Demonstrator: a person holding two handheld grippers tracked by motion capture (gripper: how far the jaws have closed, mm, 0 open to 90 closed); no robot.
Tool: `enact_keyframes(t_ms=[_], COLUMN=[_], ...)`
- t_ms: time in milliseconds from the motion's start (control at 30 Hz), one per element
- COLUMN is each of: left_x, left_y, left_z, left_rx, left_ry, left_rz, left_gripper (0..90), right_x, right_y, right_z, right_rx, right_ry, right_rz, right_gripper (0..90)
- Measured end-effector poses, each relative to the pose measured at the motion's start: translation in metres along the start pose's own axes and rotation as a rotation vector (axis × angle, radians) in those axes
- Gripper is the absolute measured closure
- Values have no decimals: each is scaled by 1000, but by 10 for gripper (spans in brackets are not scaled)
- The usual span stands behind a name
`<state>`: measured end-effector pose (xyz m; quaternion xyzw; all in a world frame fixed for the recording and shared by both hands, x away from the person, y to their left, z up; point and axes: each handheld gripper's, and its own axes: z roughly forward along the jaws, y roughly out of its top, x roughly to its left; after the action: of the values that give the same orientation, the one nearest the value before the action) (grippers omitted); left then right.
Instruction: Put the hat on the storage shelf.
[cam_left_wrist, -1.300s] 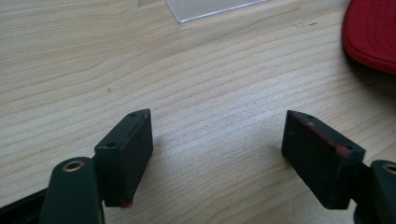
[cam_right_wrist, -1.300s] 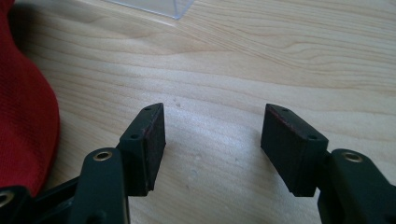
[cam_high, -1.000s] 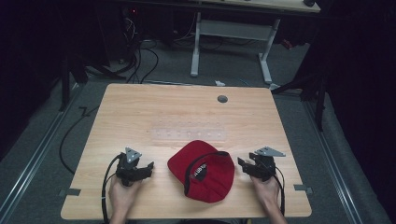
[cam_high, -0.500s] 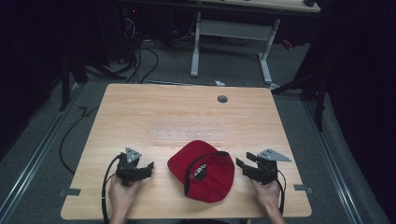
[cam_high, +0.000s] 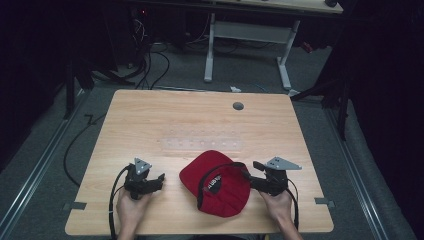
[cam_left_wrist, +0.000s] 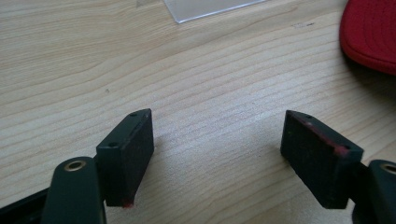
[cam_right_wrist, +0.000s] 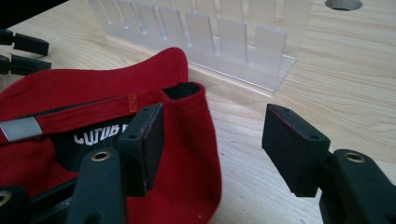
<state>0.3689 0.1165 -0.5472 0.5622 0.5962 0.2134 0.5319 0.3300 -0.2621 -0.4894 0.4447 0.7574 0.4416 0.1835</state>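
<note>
The right gripper (cam_right_wrist: 210, 144), jaws spread and just opening wider, is straddling the cap's (cam_high: 217, 182) rim at lower centre. It is risking a thin pinch that slips. The left gripper (cam_left_wrist: 217, 154) is sitting spread, holding nothing.

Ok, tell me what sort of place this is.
Probably a lab or recording workspace: a bare wooden table, cables trailing on the grey floor, another desk frame behind, and dark surroundings.
</note>
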Motion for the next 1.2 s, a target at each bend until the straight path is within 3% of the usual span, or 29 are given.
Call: enact_keyframes(t_ms=[333,833,1200], left_x=[0,0,0], left_y=[0,0,0], left_z=[0,0,0], left_rx=[1,1,1], left_ry=[-1,-1,0], left_rz=[1,1,1], left_gripper=[258,257,257], right_x=[5,3,9], right_y=[6,3,3], right_z=[22,51,61], right_rx=[38,95,98], right_ry=[41,89,90], right_rz=[-19,29,16], right_gripper=[388,414,505])
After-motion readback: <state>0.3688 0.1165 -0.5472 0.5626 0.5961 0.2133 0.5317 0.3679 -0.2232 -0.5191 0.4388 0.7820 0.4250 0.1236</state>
